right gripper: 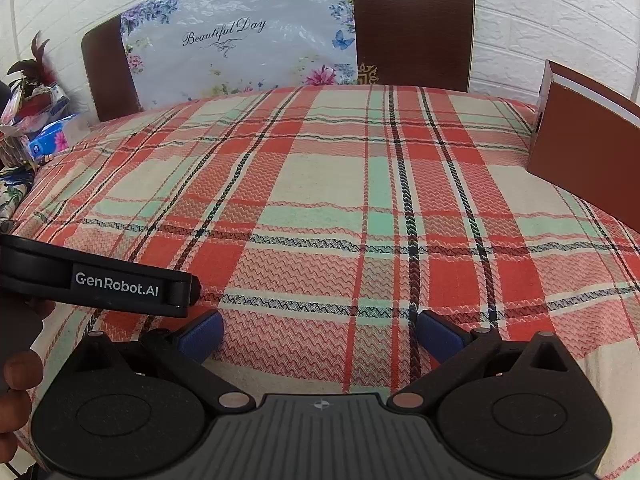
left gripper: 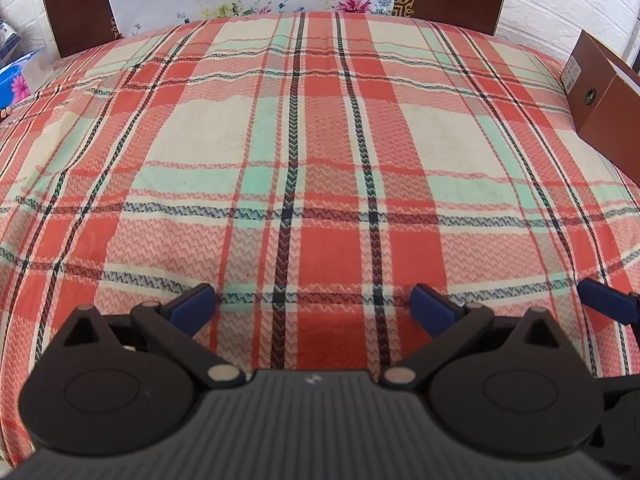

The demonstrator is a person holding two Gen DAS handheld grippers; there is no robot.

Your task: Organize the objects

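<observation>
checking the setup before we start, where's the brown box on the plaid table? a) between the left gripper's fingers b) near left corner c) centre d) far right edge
d: the brown box stands at the far right of the plaid tablecloth; both open grippers hold nothing.

A brown rectangular box (left gripper: pixel 600 108) lies on the plaid tablecloth (left gripper: pixel 304 152) at its far right edge. It is closed, with a small label and a round emblem on its end face.

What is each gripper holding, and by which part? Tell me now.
Nothing is held. The left gripper and the right gripper both hover open over the plaid tablecloth, with only cloth between their fingers. The brown box stands untouched.
</observation>
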